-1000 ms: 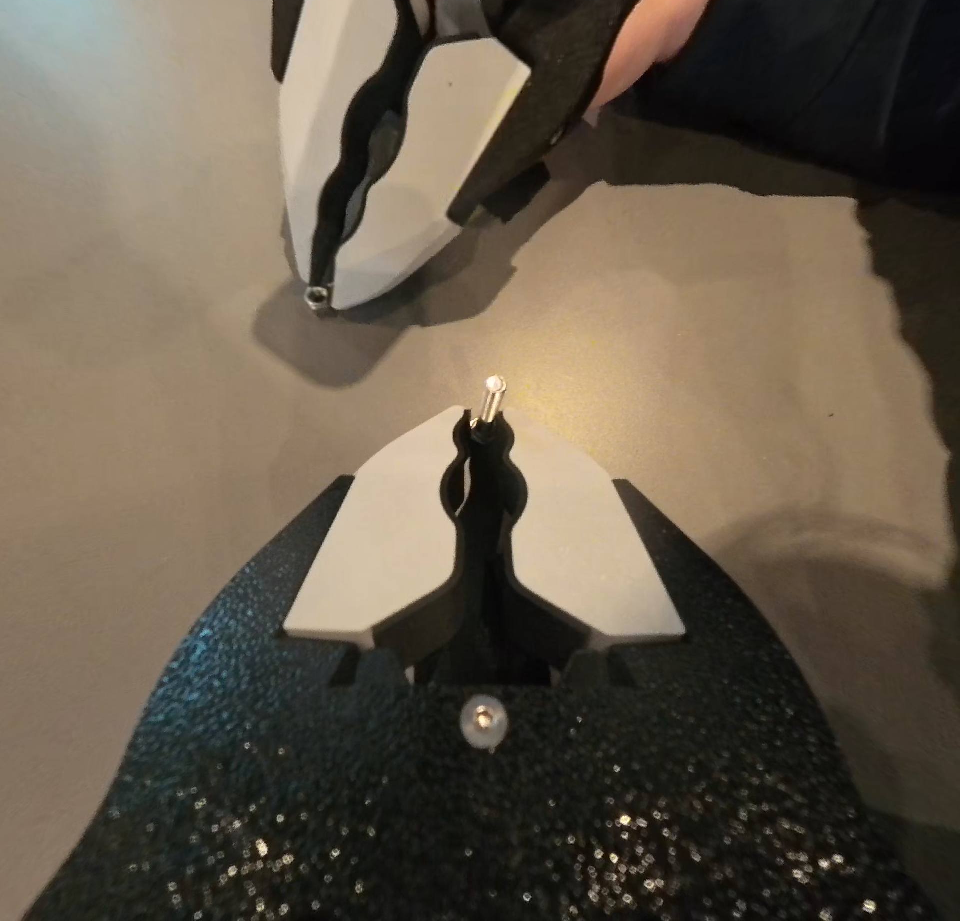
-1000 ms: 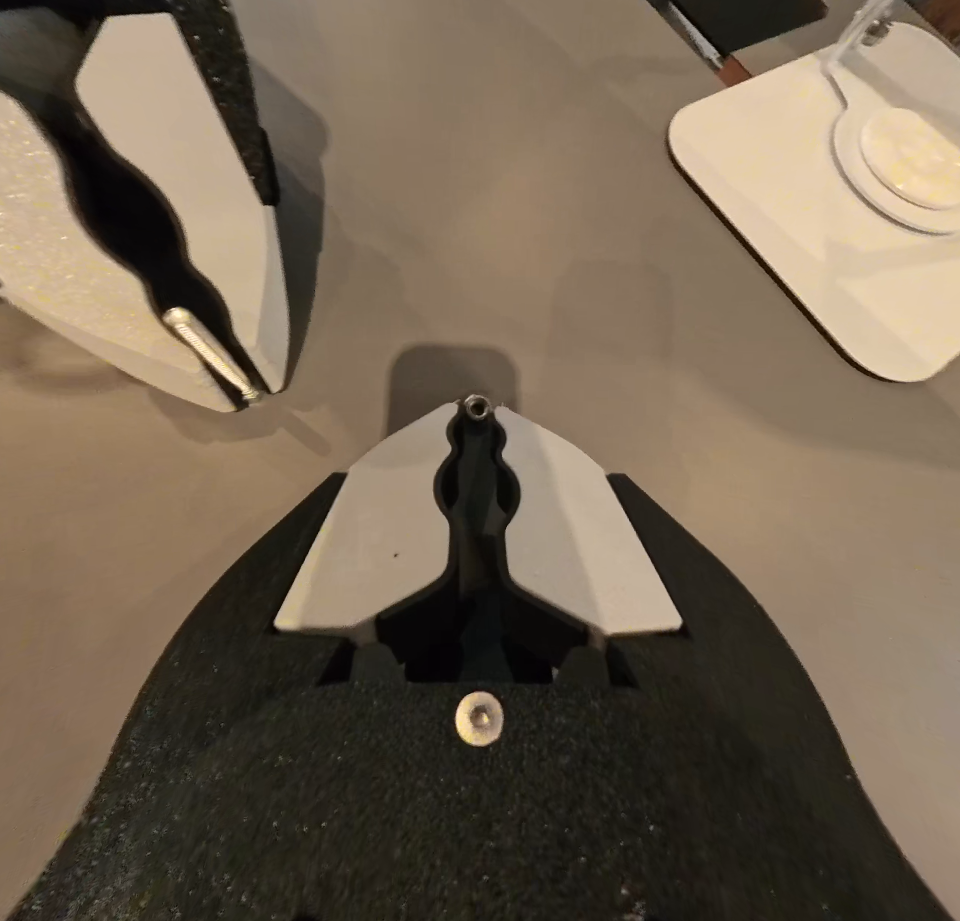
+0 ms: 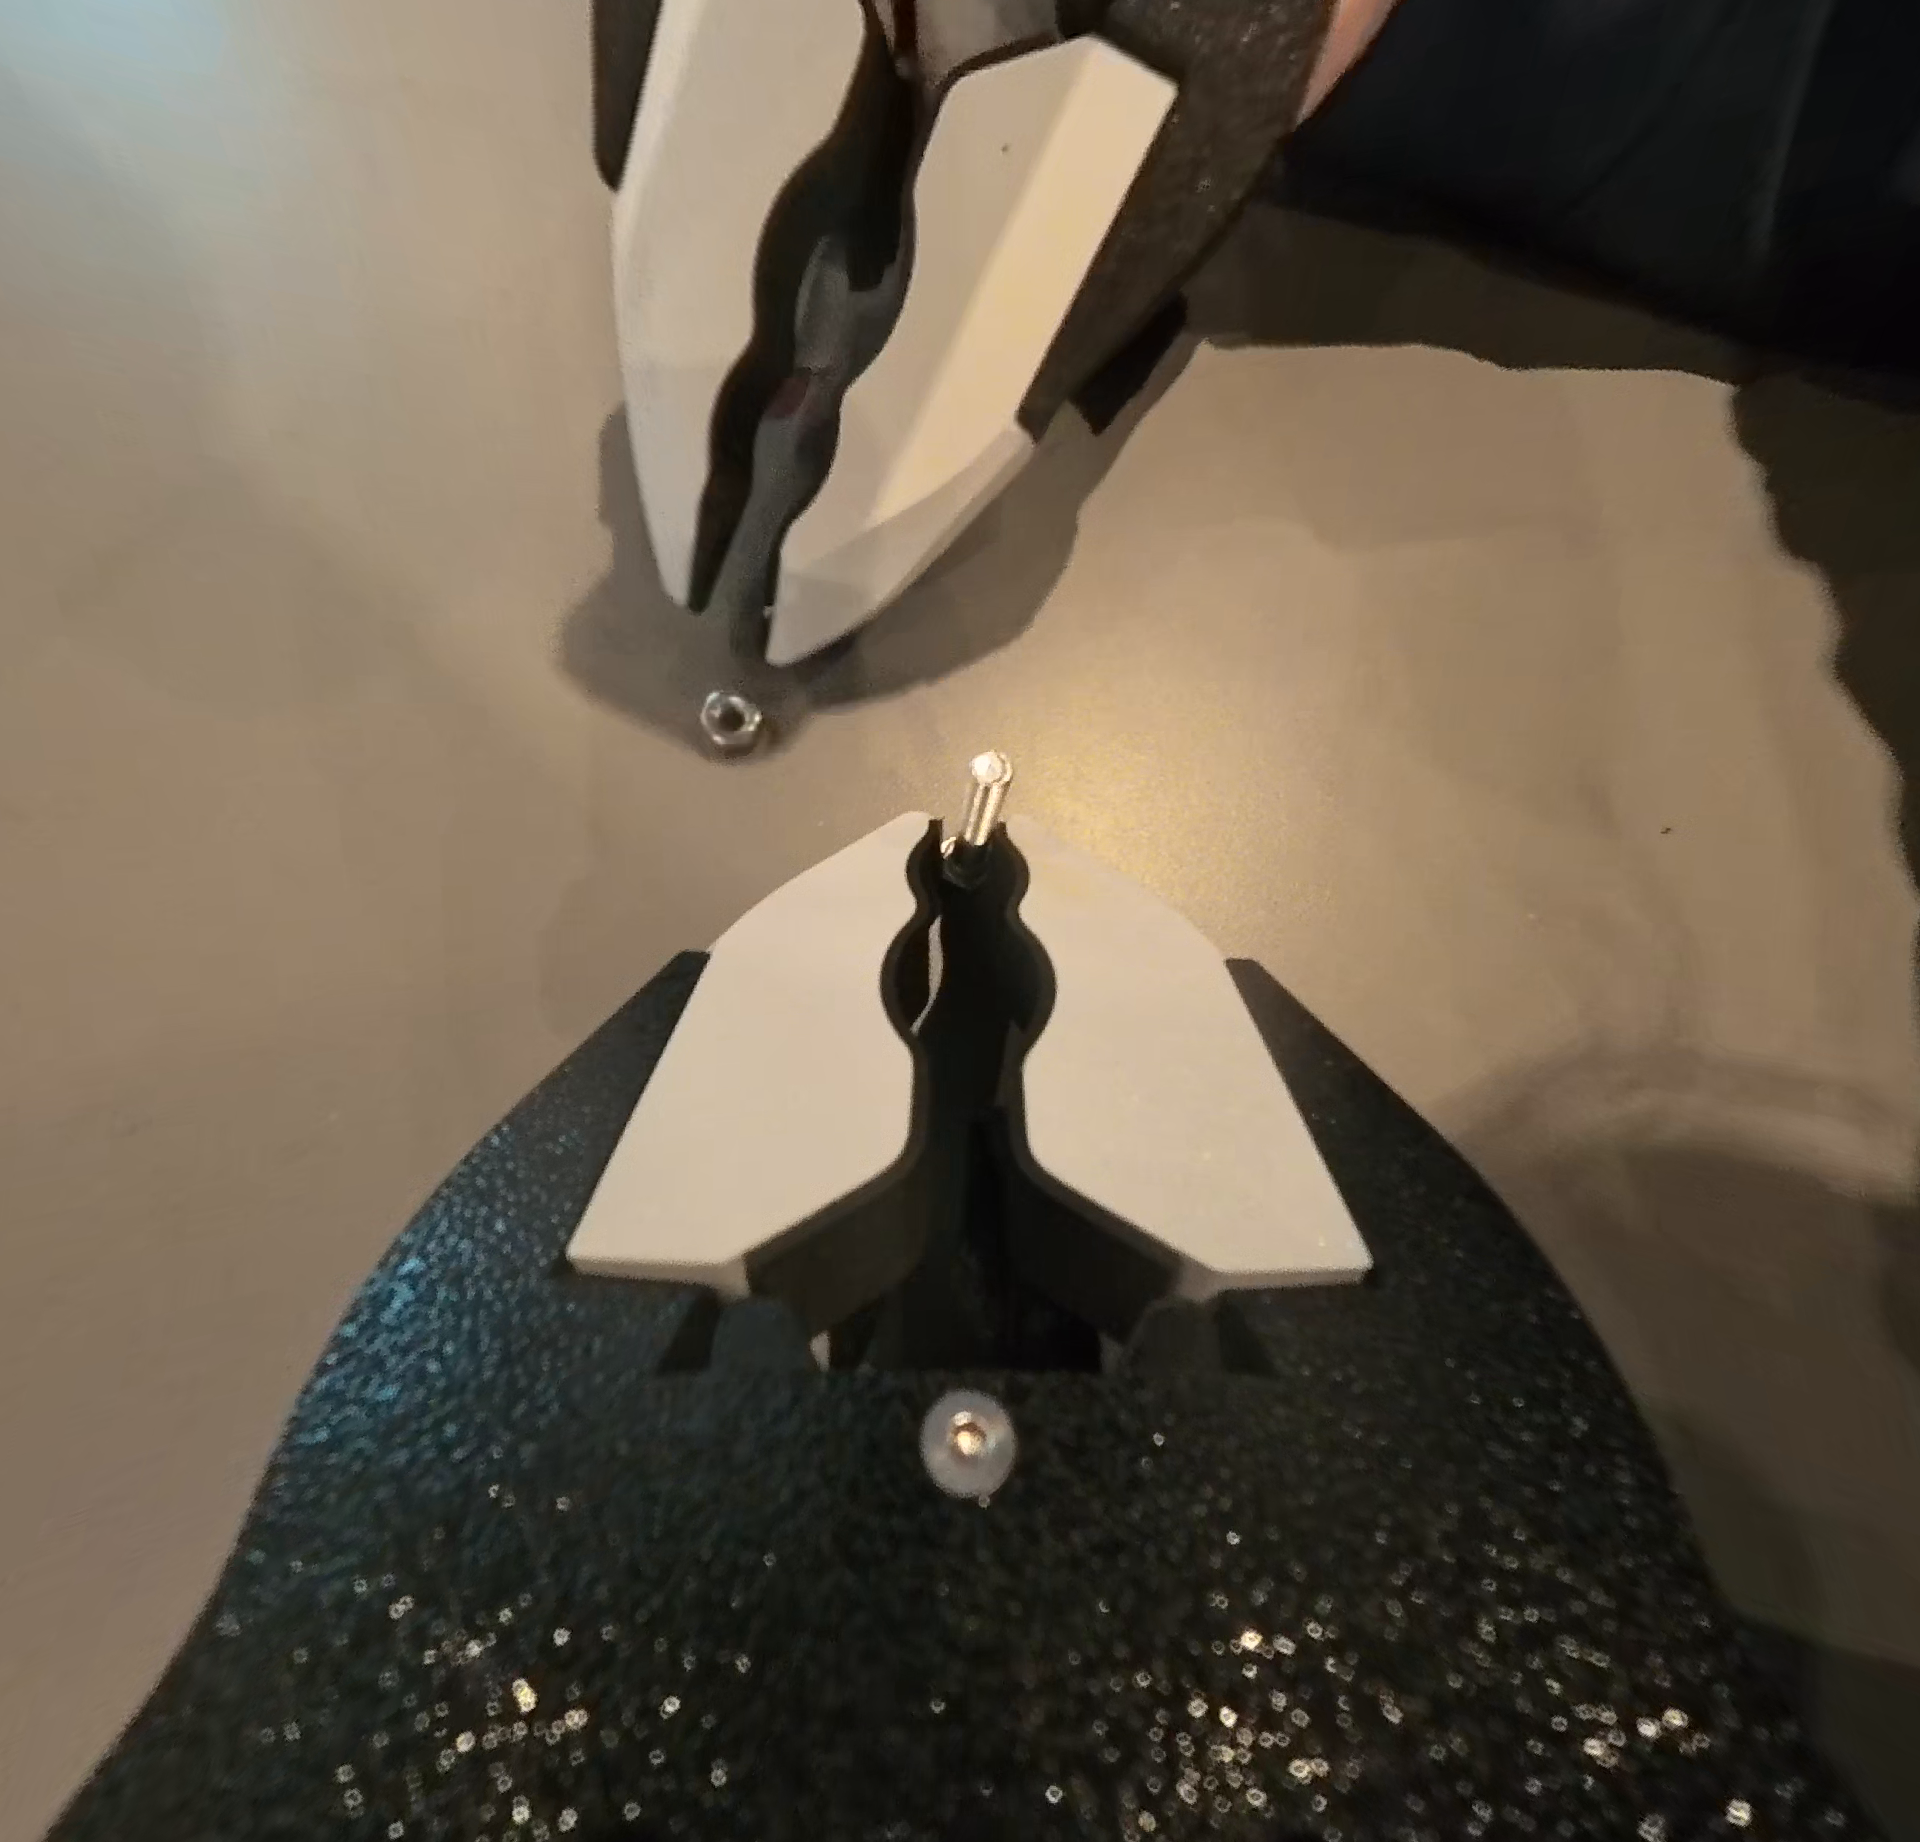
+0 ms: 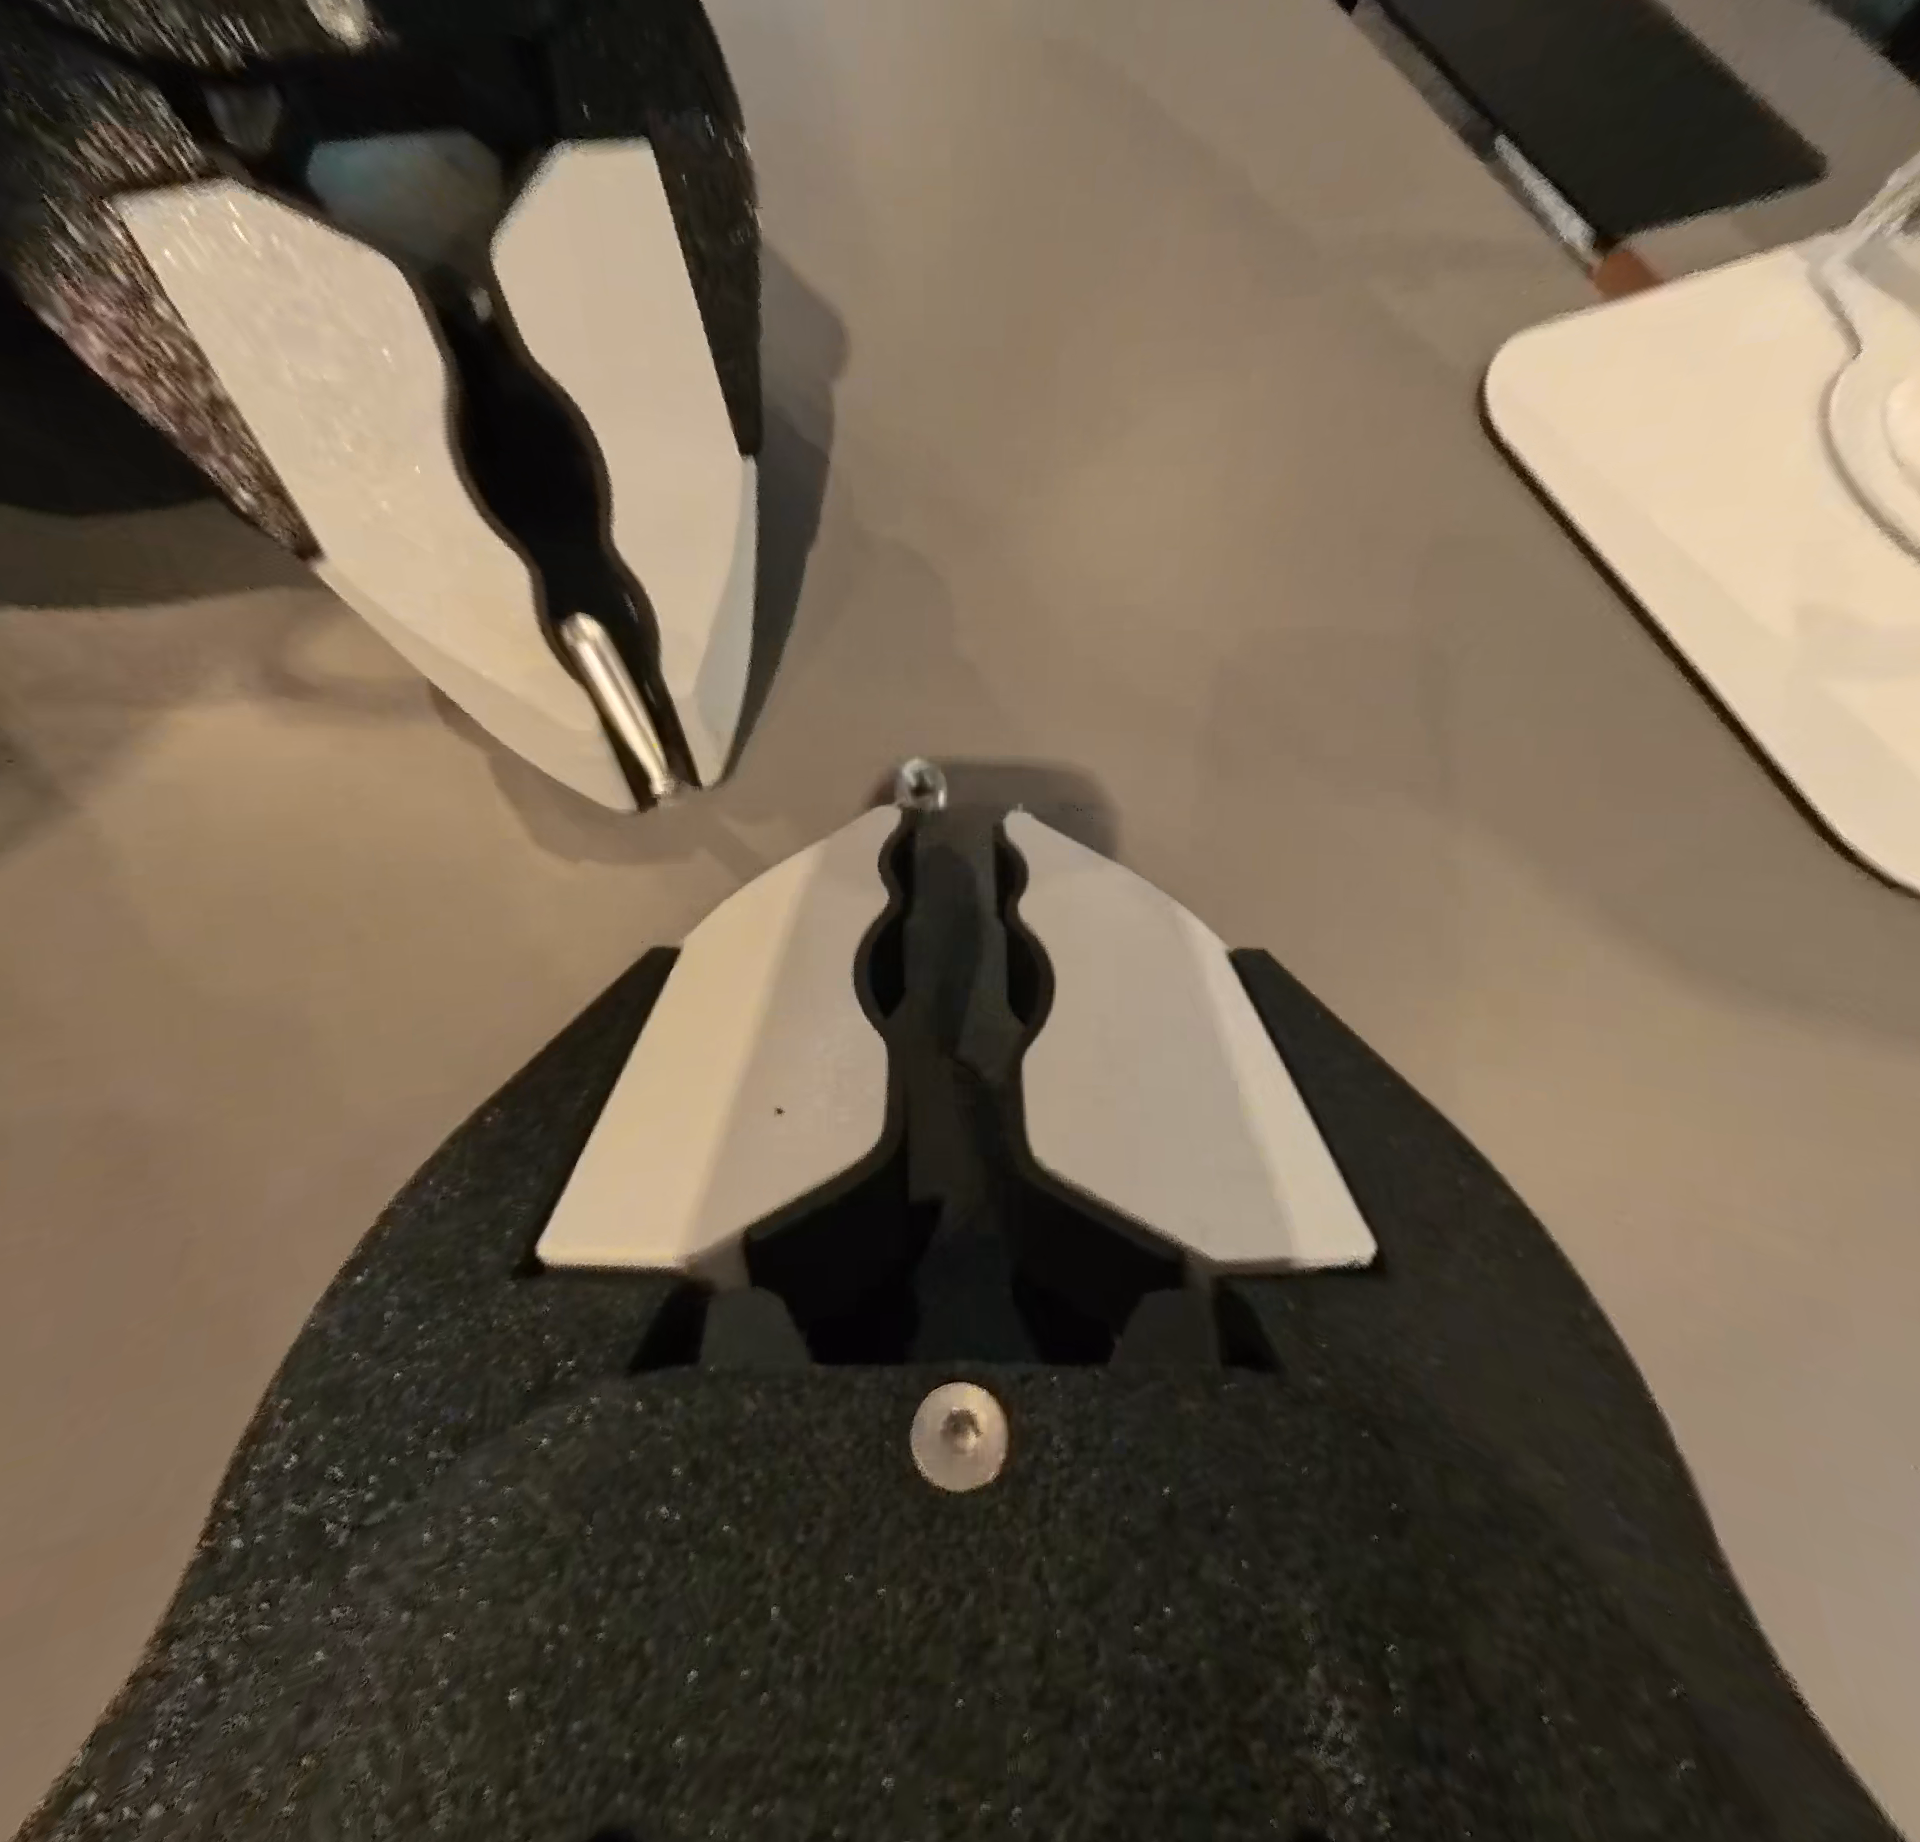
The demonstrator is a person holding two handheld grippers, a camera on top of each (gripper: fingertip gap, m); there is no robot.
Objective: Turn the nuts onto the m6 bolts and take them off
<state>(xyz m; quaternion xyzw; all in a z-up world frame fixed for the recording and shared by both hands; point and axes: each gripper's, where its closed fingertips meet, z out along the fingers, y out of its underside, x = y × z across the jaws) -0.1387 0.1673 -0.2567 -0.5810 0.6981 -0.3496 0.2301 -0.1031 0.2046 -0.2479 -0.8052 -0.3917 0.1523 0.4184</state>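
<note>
**Nut loose on the table, bolt held ready**

Left wrist view. At lower centre, left gripper (image 3: 966,836) clenched on the bolt (image 3: 985,800), with the shiny shank poking up and forward past the fingertips. Just above it and to the left, the nut (image 3: 729,727) lying flat on the grey table (image 3: 312,649), gripped by nothing. Directly over the nut, coming down from the top edge, right gripper (image 3: 740,639) with tips a narrow slit apart, empty, near the nut but not around it. A dark sleeve at upper right.

Right wrist view. At lower centre, right gripper (image 4: 951,818), parted slightly and holding nothing. Nut (image 4: 920,784) right at the end of its left-hand finger; touching or only just beside it, cannot tell. At upper left, left gripper (image 4: 665,784) shut on the bolt (image 4: 618,701), which slants down towards the tips. At right edge, a white board (image 4: 1662,545); above it a dark slab (image 4: 1558,78).

Risks, as a judgement. With so narrow an opening, likely to push the nut along the table rather than straddle it. If pinched by the corners, likely to flip or spring out. If picked up tilted, likely to cross-thread or jam on the bolt end. Little bolt inside the left grip, so liable to swivel under turning force.
</note>
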